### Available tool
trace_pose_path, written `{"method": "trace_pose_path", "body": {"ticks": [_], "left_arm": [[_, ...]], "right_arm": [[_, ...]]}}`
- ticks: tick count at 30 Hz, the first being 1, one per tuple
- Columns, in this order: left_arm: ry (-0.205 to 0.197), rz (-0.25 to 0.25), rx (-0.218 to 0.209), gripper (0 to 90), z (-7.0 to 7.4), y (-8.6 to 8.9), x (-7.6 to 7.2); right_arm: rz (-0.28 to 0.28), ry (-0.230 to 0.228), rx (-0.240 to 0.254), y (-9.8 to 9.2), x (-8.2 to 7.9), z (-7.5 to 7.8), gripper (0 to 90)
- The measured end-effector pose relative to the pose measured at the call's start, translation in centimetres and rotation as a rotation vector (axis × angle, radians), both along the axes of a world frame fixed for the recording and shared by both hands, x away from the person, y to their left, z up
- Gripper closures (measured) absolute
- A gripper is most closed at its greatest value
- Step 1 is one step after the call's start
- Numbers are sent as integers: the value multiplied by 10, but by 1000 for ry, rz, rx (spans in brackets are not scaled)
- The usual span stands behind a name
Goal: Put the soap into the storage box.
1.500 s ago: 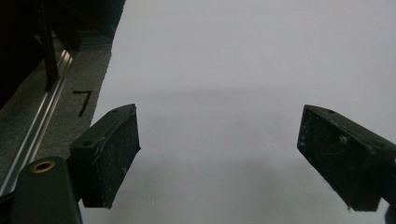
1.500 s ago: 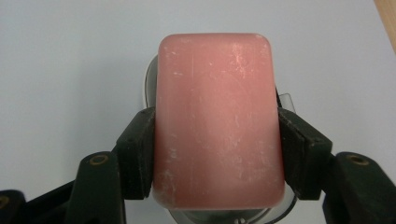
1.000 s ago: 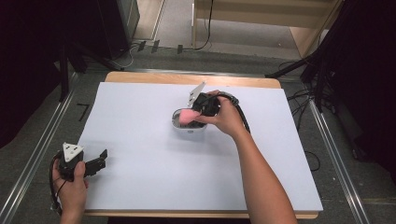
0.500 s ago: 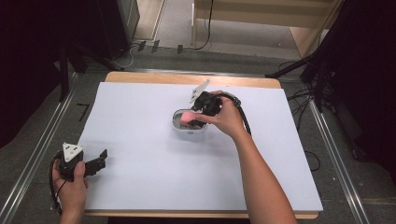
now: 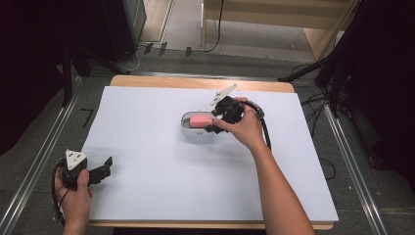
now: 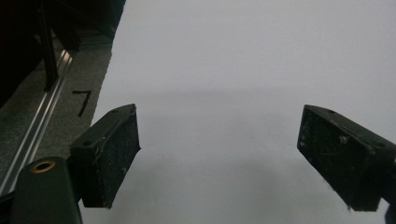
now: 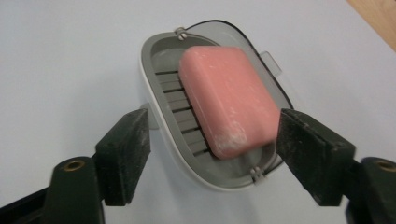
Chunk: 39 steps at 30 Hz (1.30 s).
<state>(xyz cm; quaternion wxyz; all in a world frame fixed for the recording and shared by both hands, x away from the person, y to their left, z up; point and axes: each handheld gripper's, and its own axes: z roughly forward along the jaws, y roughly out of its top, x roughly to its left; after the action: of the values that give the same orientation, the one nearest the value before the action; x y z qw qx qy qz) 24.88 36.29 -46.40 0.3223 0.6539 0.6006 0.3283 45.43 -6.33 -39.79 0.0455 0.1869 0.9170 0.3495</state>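
Soap (image 7: 229, 100) sits tilted in a dish (image 5: 188, 133) near the bench's far edge, between the right gripper's (image 7: 212, 151) wide-open, empty jaws. Left gripper (image 6: 219, 158) hangs open and empty at the near left corner. Closing now might pinch the dish rim and tip it.

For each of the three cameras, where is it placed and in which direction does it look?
High view: above the person's side, looking forward and down on the table; both forearms, left claw, right claw.
Left gripper view: on the left claw, facing bare table.
Right gripper view: on the right claw, facing the soap dish.
Shared: pink soap in the dish, high and right views.
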Motion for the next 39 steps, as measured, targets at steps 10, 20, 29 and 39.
{"method": "trace_pose_path", "body": {"ticks": [10,20,29,39], "left_arm": [[1,2,3,137,0,0,0],[0,-3,6,137,0,0,0],[0,-1,10,137,0,-1,0],[-6,-2,10,138,0,-1,0]], "right_arm": [[-208,-42,6,-21,-18,-5,0],[-292,-16,32,-44,-32,-15,0],[-344,5,59,-65,-37,-26,0],[-382,4,92,-86,-49,-35,0]]}}
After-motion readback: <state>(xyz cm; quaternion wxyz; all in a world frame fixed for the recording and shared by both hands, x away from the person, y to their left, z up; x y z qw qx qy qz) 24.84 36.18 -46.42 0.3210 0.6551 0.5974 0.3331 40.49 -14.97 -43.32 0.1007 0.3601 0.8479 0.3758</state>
